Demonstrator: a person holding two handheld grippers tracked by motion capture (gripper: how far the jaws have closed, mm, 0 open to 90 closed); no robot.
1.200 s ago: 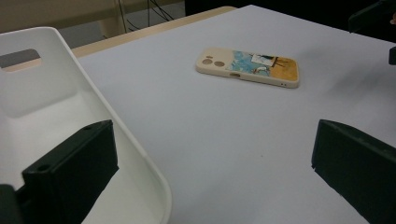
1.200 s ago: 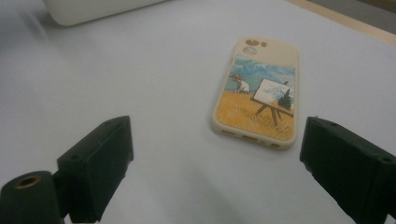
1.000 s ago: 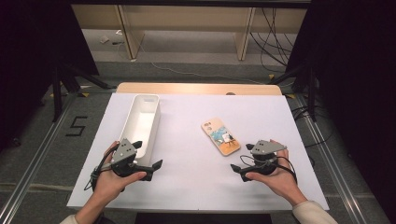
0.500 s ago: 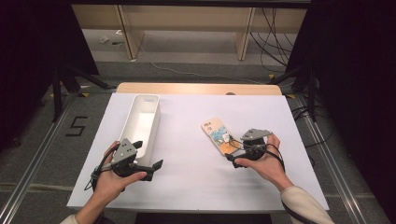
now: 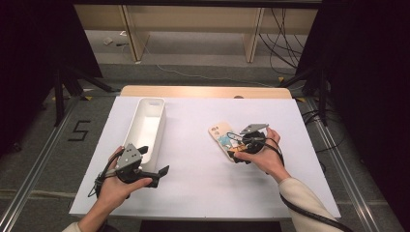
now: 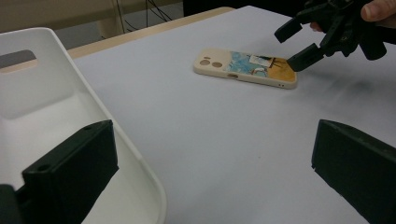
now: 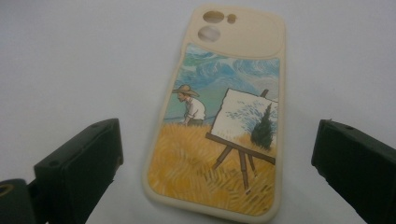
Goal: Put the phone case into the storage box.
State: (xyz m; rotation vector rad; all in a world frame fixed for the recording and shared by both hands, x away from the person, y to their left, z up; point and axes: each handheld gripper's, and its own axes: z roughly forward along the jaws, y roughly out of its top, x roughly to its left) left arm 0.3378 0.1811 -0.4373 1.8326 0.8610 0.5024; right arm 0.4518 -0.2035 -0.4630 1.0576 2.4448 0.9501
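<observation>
The phone case (image 7: pixel 219 121) appears as smooth, matt cream plastic or rubber; its back is printed with a painted scene in a low sheen. The bin (image 5: pixel 145 128) near the table's left edge is seen as smooth white plastic with a slight gloss. The table (image 5: pixel 193 188) is covered by a matt white sheet, and bare wood is exposed along its far edge. Both jaws of the right gripper (image 7: pixel 217 179) are formed of matt black plastic.

A cream rubber phone case with a painted picture (image 7: pixel 219 116) is laid flat, picture up, between the right gripper's (image 7: pixel 212 186) wide-apart jaws.
</observation>
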